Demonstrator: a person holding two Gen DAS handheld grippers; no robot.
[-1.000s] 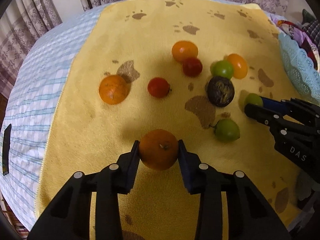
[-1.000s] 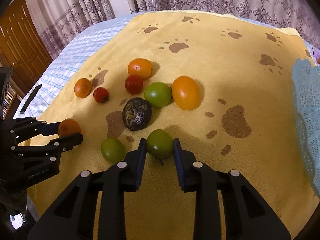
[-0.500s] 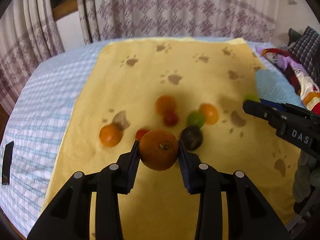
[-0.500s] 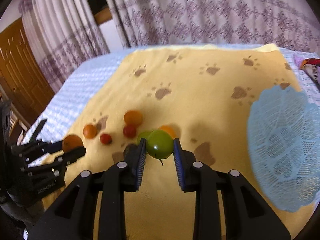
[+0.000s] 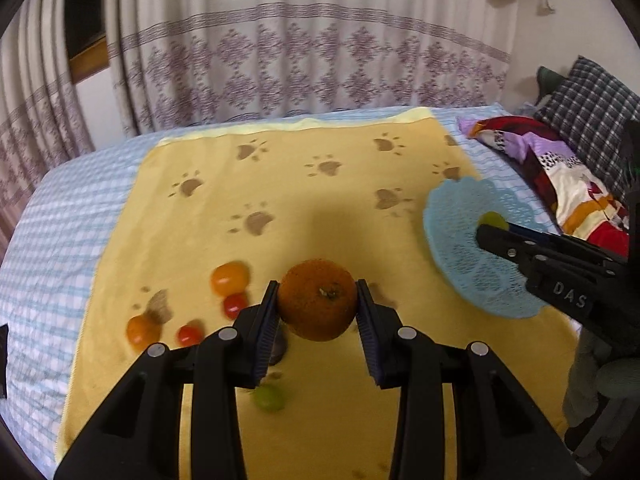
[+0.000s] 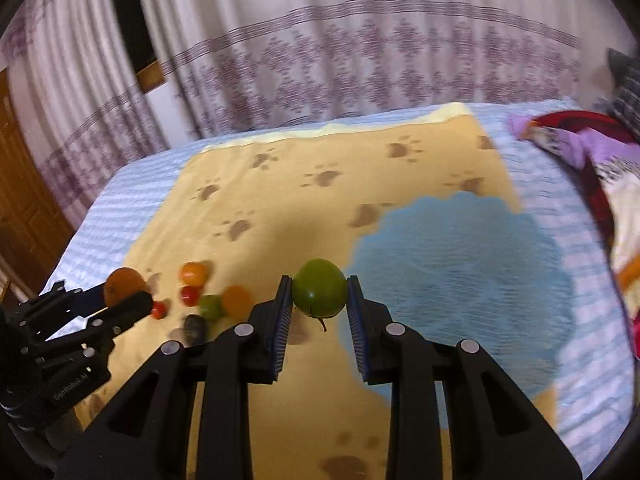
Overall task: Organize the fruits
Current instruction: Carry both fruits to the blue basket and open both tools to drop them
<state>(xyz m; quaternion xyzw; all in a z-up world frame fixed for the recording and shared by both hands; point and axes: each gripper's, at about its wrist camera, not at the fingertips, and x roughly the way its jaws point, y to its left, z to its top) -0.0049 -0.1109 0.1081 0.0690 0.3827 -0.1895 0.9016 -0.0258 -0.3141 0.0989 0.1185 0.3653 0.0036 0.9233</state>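
Observation:
My left gripper (image 5: pixel 317 308) is shut on an orange (image 5: pixel 318 298) and holds it high above the yellow paw-print towel (image 5: pixel 312 200). My right gripper (image 6: pixel 319 304) is shut on a green fruit (image 6: pixel 319 288), held in the air beside the light blue lace basket (image 6: pixel 460 264). The basket also shows in the left wrist view (image 5: pixel 476 264), with the right gripper (image 5: pixel 490 228) over it. On the towel lie an orange fruit (image 5: pixel 229 277), two red tomatoes (image 5: pixel 235 305), a small orange (image 5: pixel 140 329), a green fruit (image 5: pixel 269 397) and a dark fruit partly hidden behind my left finger.
The towel lies on a blue checked bed sheet (image 5: pixel 60 232). Patterned curtains (image 5: pixel 300 68) hang behind. A colourful blanket (image 5: pixel 560 176) and a plaid pillow (image 5: pixel 588 104) lie at the right. A wooden door (image 6: pixel 24 200) stands at the left.
Both grippers have lifted their fruits off the towel. The right gripper has carried the green fruit rightward to the blue basket; the left has risen with the orange.

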